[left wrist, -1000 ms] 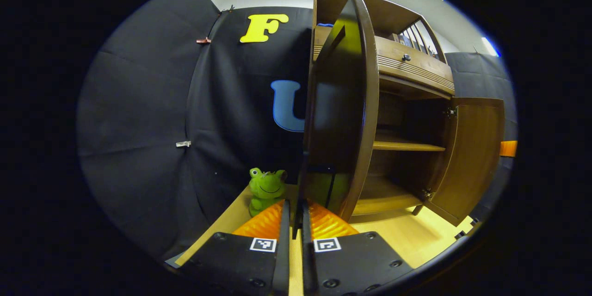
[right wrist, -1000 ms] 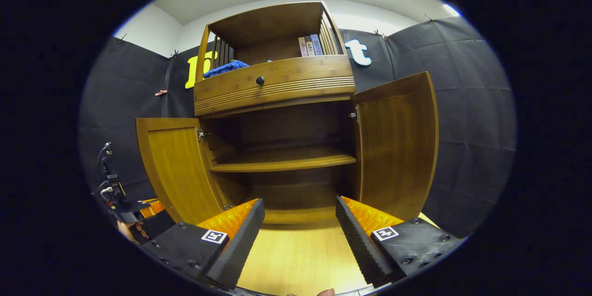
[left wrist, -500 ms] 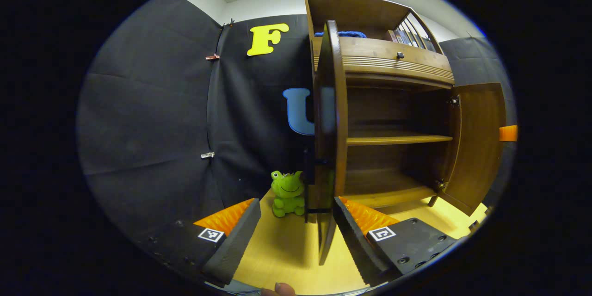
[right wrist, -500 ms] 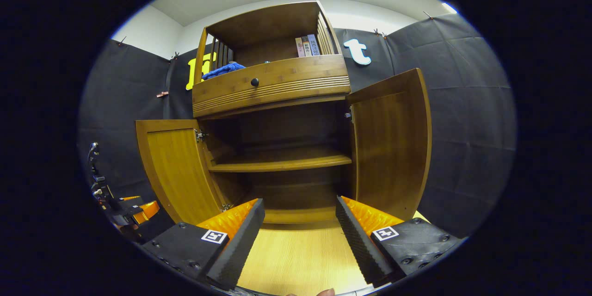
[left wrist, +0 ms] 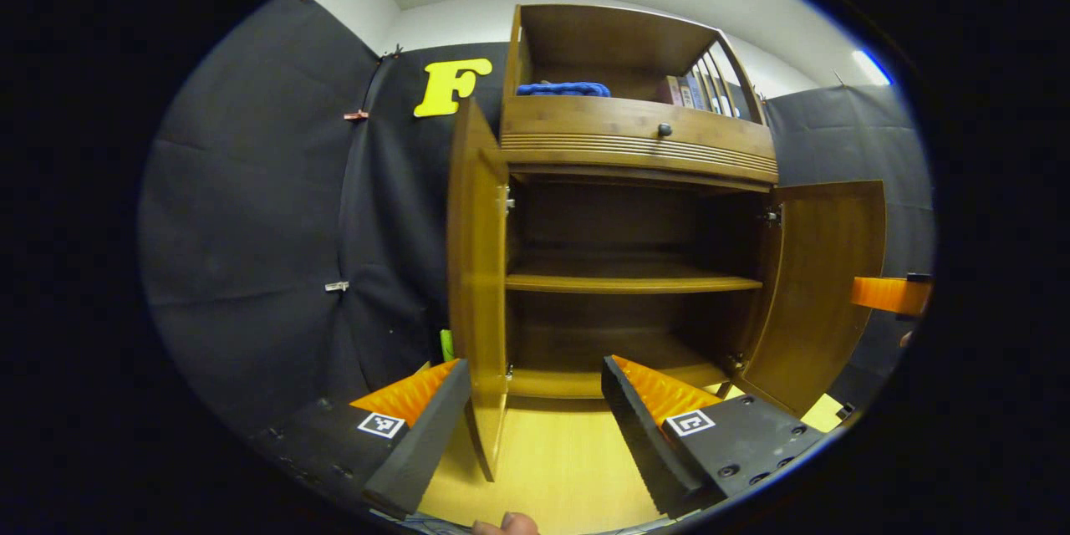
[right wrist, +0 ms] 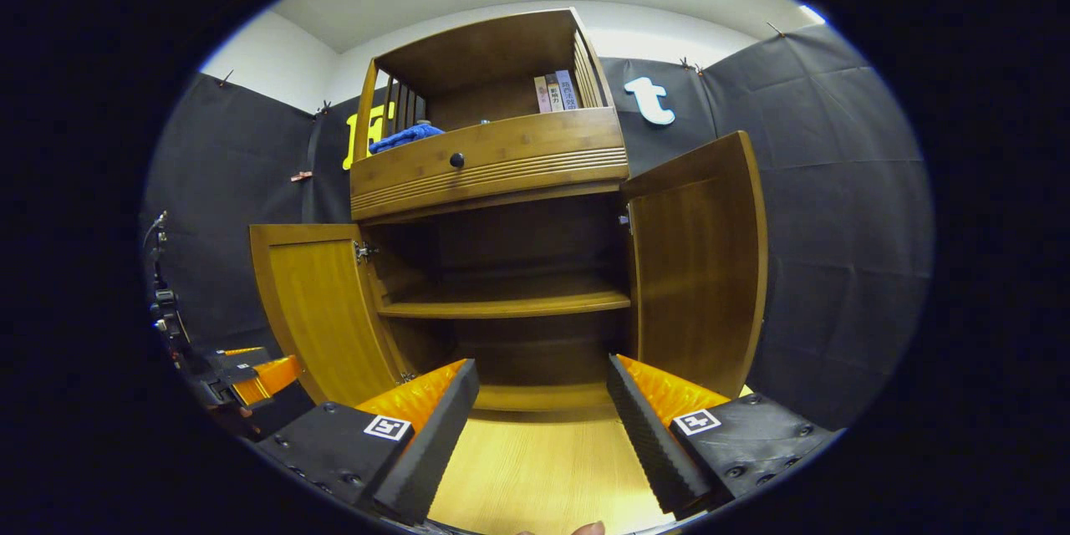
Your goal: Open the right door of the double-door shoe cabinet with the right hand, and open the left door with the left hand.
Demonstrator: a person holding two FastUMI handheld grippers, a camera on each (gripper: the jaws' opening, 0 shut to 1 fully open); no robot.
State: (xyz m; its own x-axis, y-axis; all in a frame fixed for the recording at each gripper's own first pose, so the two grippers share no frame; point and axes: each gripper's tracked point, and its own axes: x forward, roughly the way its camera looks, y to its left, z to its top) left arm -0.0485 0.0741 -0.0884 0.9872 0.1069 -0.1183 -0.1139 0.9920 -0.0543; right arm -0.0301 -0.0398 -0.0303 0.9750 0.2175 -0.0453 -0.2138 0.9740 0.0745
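Booth: black cloth walls, pale wood floor [right wrist: 535,476], shoe cabinet [right wrist: 489,159] standing against the back cloth.
Cabinet top: drawer with 1 dark knob [right wrist: 456,160]; blue cloth [right wrist: 407,135] and a few books [right wrist: 556,90] on the open shelf above.
Right door [right wrist: 694,267]: swung out wide, inner face showing, hinged on the cabinet's right side.
Left door [left wrist: 476,276]: swung out too, seen near edge-on in left gripper view, free edge pointing toward the camera.
Interior: 1 shelf [right wrist: 501,301], nothing visible on it.
Left gripper [left wrist: 535,418]: fingers spread wide, holding nothing; left door's lower edge sits between them without touching either.
Right gripper [right wrist: 543,418]: fingers spread wide, holding nothing, well apart from right door, aimed at the cabinet's middle.
Key relation: left door's long axis vertical, free edge straight ahead of left gripper, slightly left of centre; left hand clearly the nearer one.
Task status: judged done, both doors open.
Next move: likely just backing both grippers straight off; risk is clipping the left door's edge.
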